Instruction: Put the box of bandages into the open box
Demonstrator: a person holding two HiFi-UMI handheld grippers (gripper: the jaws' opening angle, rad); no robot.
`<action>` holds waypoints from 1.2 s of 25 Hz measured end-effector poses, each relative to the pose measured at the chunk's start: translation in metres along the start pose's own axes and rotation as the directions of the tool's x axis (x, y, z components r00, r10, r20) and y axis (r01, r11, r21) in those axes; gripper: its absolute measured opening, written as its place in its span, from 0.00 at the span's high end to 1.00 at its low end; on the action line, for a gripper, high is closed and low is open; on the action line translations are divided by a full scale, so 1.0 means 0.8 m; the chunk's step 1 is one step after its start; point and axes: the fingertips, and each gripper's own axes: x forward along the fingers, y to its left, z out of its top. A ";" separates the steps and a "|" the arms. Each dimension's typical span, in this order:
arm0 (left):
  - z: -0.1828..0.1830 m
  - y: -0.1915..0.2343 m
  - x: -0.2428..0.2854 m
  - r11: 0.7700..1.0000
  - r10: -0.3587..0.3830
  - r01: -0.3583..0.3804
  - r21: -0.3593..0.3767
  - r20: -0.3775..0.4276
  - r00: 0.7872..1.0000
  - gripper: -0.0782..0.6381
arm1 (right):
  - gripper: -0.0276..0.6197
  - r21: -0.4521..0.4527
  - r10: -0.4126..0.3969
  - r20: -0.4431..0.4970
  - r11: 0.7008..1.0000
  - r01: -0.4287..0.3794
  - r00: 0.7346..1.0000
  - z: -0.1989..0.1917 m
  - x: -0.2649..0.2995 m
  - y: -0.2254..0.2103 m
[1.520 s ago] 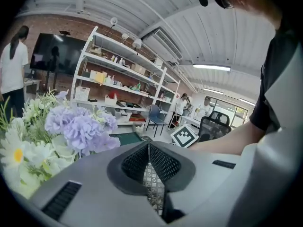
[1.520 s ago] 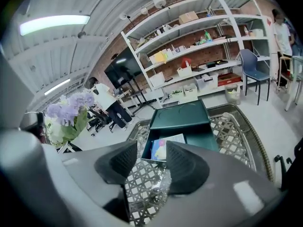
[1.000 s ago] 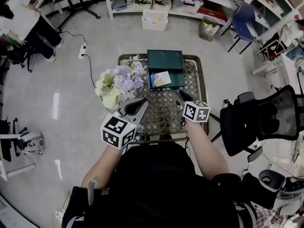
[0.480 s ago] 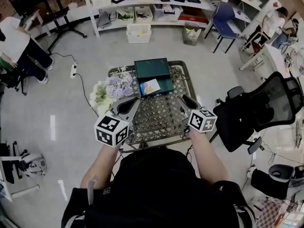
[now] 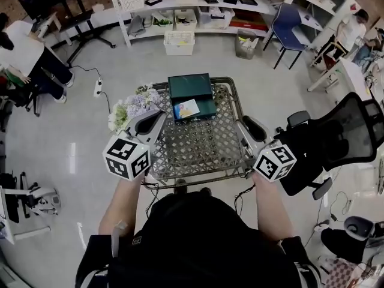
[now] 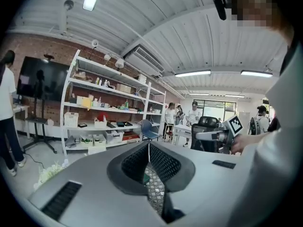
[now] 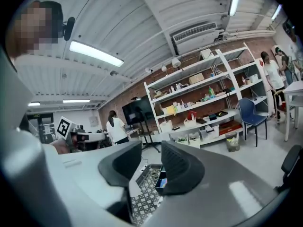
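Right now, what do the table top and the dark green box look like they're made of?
Table top: likely metal, an openwork lattice with a dull grey-bronze finish. Dark green box: probably stiff cardboard, matte, with flat sharp-edged panels; plastic can't be ruled out.

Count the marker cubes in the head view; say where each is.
2. One marker cube on the left tool, by the flowers; the other on the right tool, whose empty jaws are closing.

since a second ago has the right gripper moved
Yes. The right gripper has drifted right and back, from over the lattice table to its right edge; its jaws are closing with nothing between them.
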 end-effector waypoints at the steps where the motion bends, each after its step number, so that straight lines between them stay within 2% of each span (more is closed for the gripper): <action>1: 0.006 0.001 -0.002 1.000 0.017 -0.018 0.005 0.007 1.000 0.87 | 0.75 0.011 0.003 0.019 1.000 -0.003 1.000 0.008 -0.008 -0.001; 3: 0.018 0.001 -0.006 0.999 0.046 -0.046 0.005 0.025 0.999 0.87 | 0.77 0.007 0.011 0.063 1.000 -0.011 0.998 0.023 -0.026 0.000; 8: 0.041 -0.018 -0.013 0.998 0.068 -0.068 -0.003 0.067 0.995 0.87 | 0.77 -0.143 0.132 0.171 0.984 -0.108 0.976 0.065 -0.074 0.032; 11: 0.043 -0.033 -0.018 0.997 0.071 -0.071 -0.008 0.079 0.994 0.87 | 0.78 -0.179 0.163 0.200 0.975 -0.127 0.966 0.076 -0.096 0.041; 15: 0.038 -0.043 -0.017 0.994 0.101 -0.103 0.030 0.064 0.993 0.87 | 0.82 -0.176 0.140 0.224 0.979 -0.101 0.964 0.080 -0.117 0.034; 20: 0.028 -0.053 -0.010 0.992 0.105 -0.108 0.064 0.047 0.993 0.87 | 0.88 -0.177 0.127 0.206 0.980 -0.091 0.970 0.074 -0.115 0.030; 23: 0.033 -0.057 0.005 0.990 0.099 -0.103 0.099 0.051 0.994 0.87 | 0.94 -0.184 0.094 0.199 0.981 -0.057 0.976 0.086 -0.103 0.024; 27: 0.046 -0.061 0.023 0.980 0.109 -0.118 0.161 0.064 0.992 0.88 | 0.94 -0.193 0.056 0.209 0.981 -0.015 0.976 0.107 -0.086 0.017; 30: 0.052 -0.060 0.033 0.978 0.126 -0.136 0.156 0.070 0.989 0.88 | 0.94 -0.192 0.028 0.214 0.981 0.013 0.976 0.113 -0.078 0.011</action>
